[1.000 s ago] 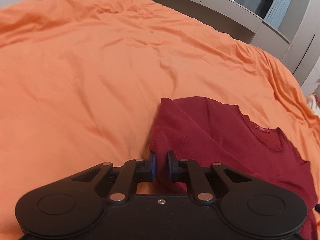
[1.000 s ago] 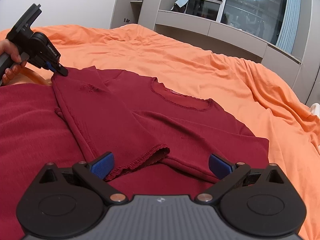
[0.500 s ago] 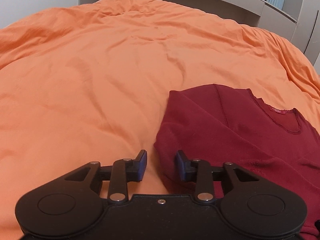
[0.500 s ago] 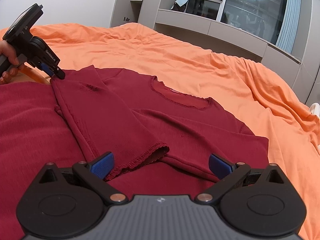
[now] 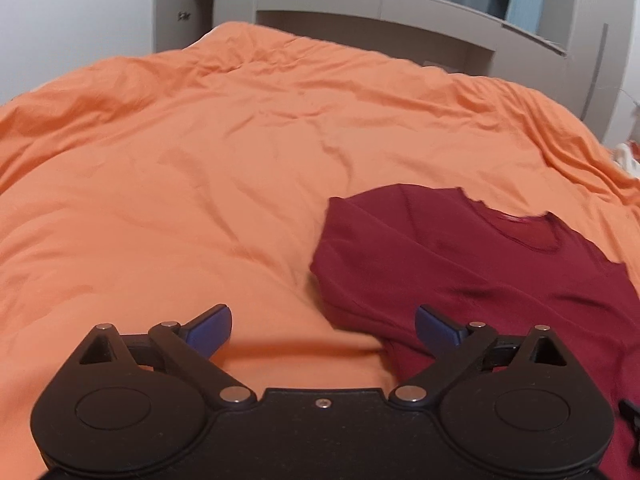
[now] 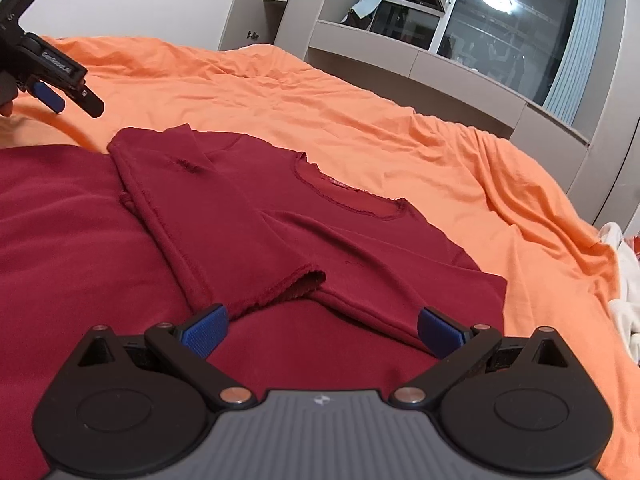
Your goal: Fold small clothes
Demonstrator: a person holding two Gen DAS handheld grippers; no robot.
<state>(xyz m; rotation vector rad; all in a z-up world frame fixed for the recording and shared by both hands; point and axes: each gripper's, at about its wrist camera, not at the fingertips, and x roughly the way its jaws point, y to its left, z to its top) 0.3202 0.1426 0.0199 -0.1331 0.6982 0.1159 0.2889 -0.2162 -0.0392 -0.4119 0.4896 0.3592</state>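
Maroon top [image 6: 352, 240] x1 on orange sheet [image 5: 200, 160]; 2 grippers, L [image 5: 323, 330] + R [image 6: 323, 330], spread

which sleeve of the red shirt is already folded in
The sleeve on the left gripper's side lies folded across the shirt front, cuff near the hem. The other sleeve isn't clearly visible.

Left gripper [image 5: 322, 330] body: matte black, two round discs set into the base, silver pivot screws at the linkage joints.
Left gripper fingertips [image 5: 210, 329]: dark blue pads carried on black linkage arms.
Right gripper [image 6: 322, 329] body: black side lobes, a ribbed grey centre plate marked with a small pale emblem.
Right gripper fingertips [image 6: 206, 331]: bright blue pads with a fine dotted texture.
Lettering: white print is seen on the left gripper's side, too small to be read.
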